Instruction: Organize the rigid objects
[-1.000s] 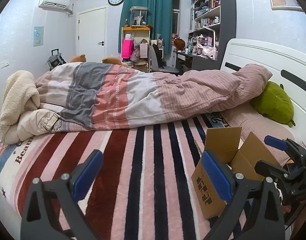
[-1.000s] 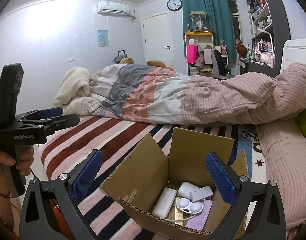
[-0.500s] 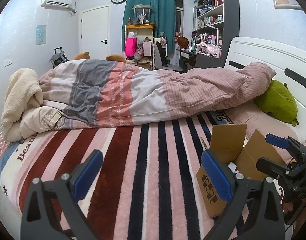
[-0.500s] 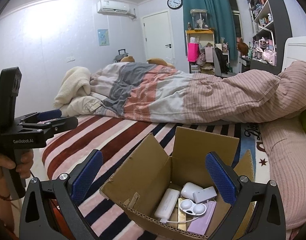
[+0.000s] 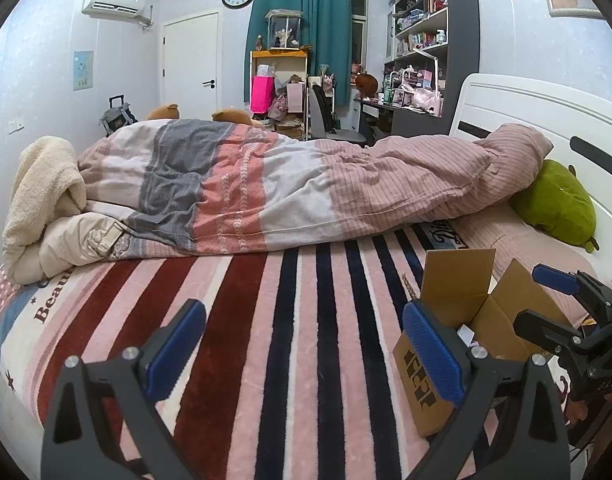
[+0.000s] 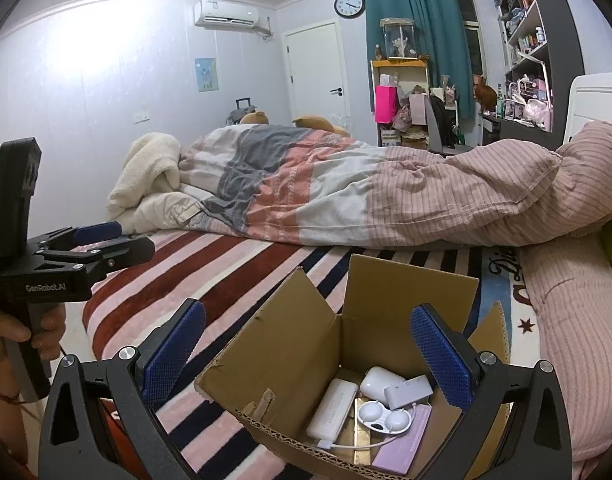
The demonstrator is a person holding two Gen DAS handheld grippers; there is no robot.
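While both tongs stand wide open and hold nothing, the box (image 6: pixel 306 364) sits on the striped bed (image 5: pixel 234 320), flaps up. Contents: white power bank (image 6: pixel 332 408) with cable, white case (image 6: pixel 380 380), white adapter (image 6: pixel 410 391), round white lens case (image 6: pixel 382 418), pink card (image 6: pixel 404 446). Right tongs (image 6: pixel 308 356) hover over the box; left tongs (image 5: pixel 306 354) hover over bare blanket just left of it

Filled cardboard box (image 6: pixel 290 364) between spread fingers (image 6: pixel 174 348)

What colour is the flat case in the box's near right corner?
Light purple flat case, in the cardboard box; clearest in the right wrist view.
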